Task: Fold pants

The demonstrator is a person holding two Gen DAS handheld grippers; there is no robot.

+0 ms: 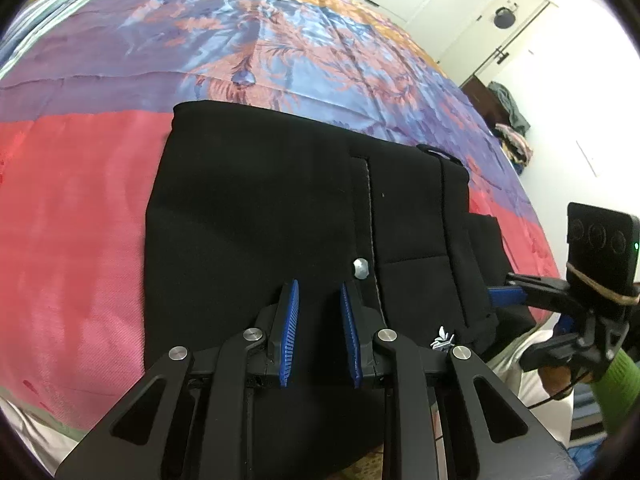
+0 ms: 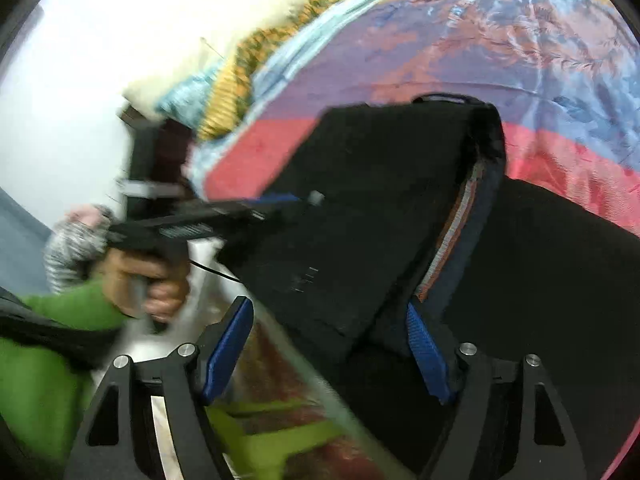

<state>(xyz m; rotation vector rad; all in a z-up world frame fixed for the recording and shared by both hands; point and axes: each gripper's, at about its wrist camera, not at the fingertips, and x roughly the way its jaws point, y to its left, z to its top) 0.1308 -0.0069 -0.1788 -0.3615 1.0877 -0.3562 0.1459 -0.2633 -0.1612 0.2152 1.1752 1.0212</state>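
Left wrist: left hand-held gripper [image 1: 319,312] parted, empty, over folded pants [image 1: 280,216], right hand-held gripper [image 2: 328,344] wide at near edge

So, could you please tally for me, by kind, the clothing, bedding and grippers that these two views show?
Pants: 1
Bedspread: 1
Pillow: 1
Grippers: 2, the left gripper and the right gripper
Total: 5

Folded pants [image 1: 260,208] on the bedspread [image 1: 80,220], left tool [image 1: 318,300] above its near edge.
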